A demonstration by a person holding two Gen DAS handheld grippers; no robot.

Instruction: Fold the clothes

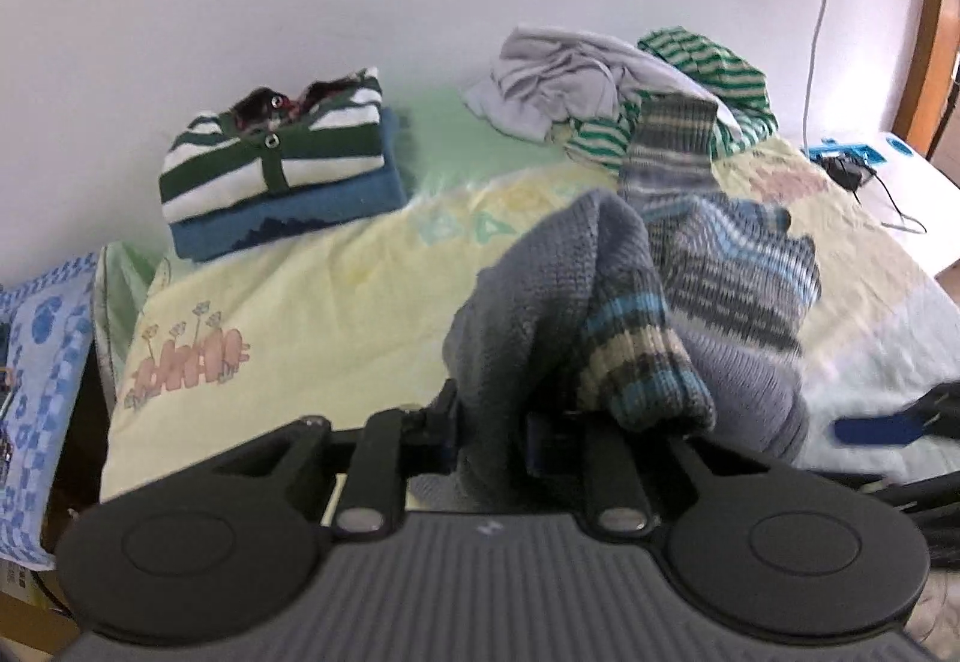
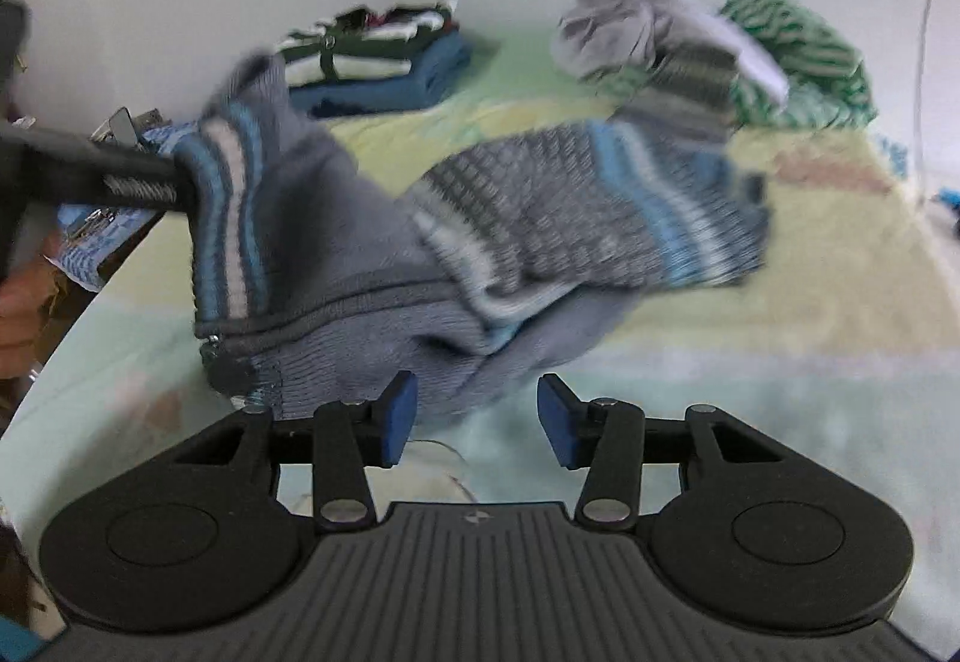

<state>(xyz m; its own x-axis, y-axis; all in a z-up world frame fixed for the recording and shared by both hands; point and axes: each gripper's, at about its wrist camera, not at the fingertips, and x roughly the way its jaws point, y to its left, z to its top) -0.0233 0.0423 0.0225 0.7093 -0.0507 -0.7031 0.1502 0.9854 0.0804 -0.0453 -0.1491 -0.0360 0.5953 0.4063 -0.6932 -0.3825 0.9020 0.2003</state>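
Left tongs (image 1: 489,434) clamped on a fold of the grey knit sweater (image 1: 636,314), cloth bunched between the pads and draped over the right finger; striped cuff hanging just beyond. Right tongs (image 2: 477,416) spread, blue pads (image 2: 399,413) bare, sweater hem just ahead and slightly left, not touching. Right-wrist view only: zipper pull and seam at the sweater's lower edge, and the left tongs coming in from the far left, biting the striped collar edge. Left-wrist view only: blue-patterned cloth (image 1: 42,392) at far left, blue gadget with cable (image 1: 846,155) far right, a blue pad of the right tongs at the right edge. Both views: folded stack (image 1: 279,170) well ahead and left, green-striped top over a blue one; unfolded heap (image 1: 624,92) ahead and right, pale grey and green-striped pieces, a sweater sleeve reaching up onto it. All on a pale yellow-green bed sheet (image 1: 300,302) against a white wall. Sweater bulk blocks the sheet directly ahead of the left tongs. Right view motion-blurred; finer detail unreadable.
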